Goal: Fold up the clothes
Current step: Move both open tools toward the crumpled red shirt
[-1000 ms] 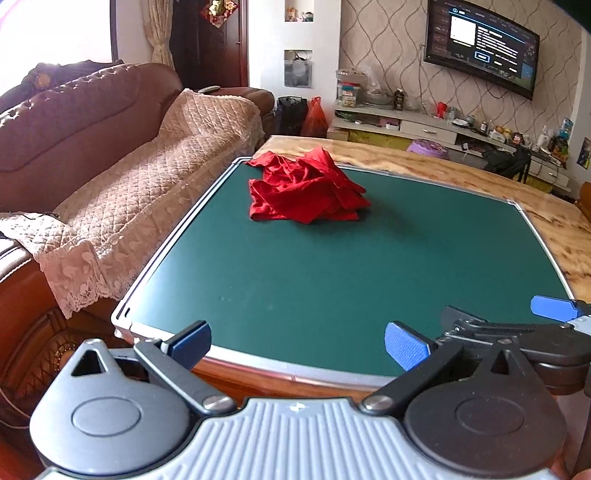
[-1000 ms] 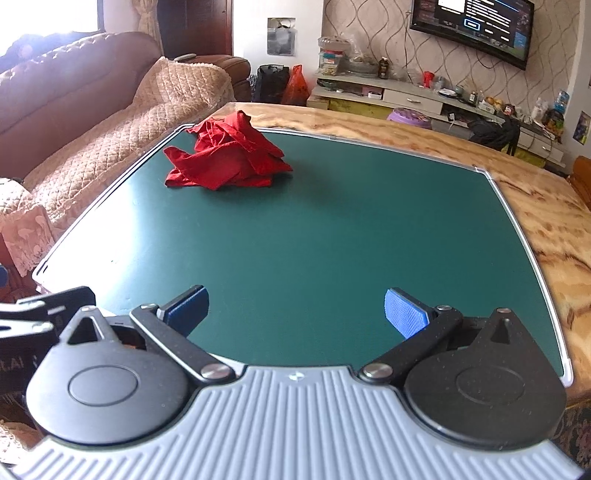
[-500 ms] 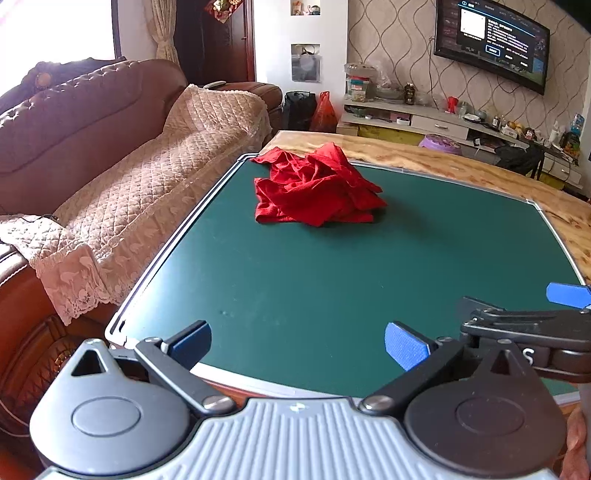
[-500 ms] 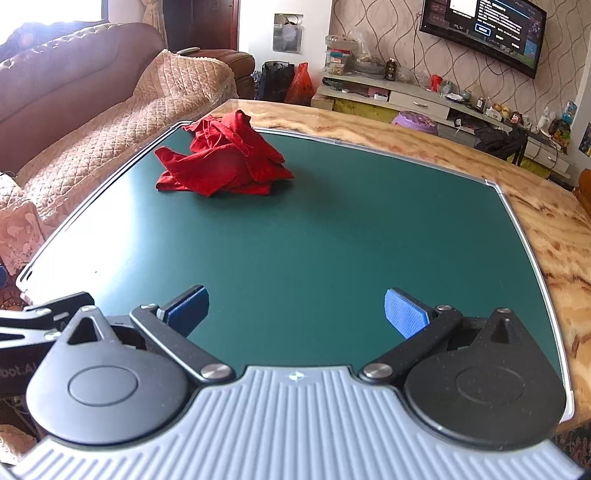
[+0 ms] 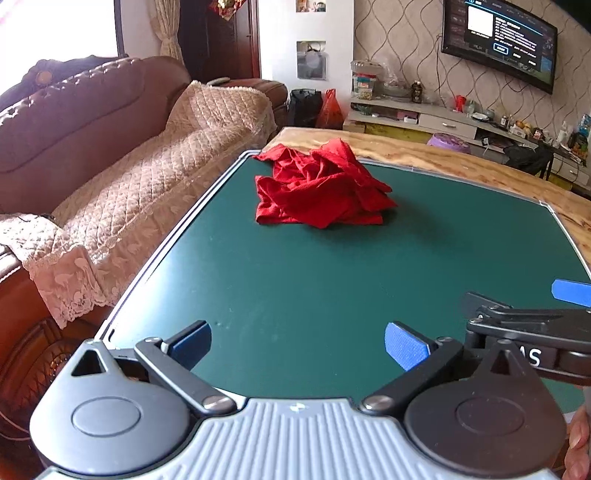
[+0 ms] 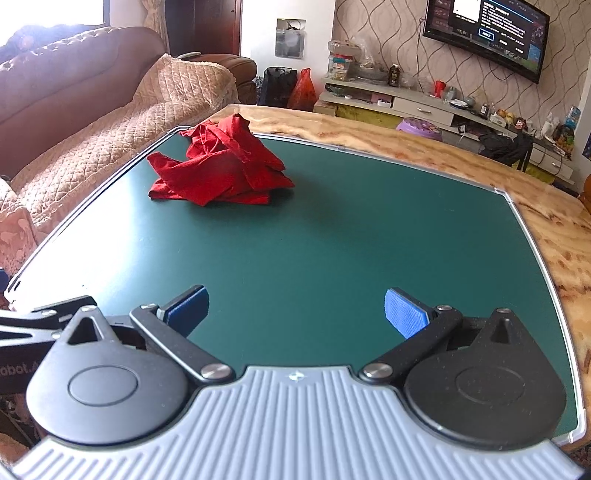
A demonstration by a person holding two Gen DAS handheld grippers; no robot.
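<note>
**Bright daylight, sharp feed, heavy fisheye bend**

I'm getting strong daylight from the window (image 5: 55, 33) at the upper left, blown out to white in both views. The green mat (image 5: 332, 266) reads evenly lit, with a soft shadow right of the red garment (image 5: 321, 188). Focus is crisp in the middle; the mat's edges bow, and the frame corners smear.

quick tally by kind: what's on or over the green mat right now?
Red garment, crumpled in a heap: 1
Grippers, both open and empty, at the near edge of the green mat: 2 (left gripper, right gripper)
Total: 3
</note>
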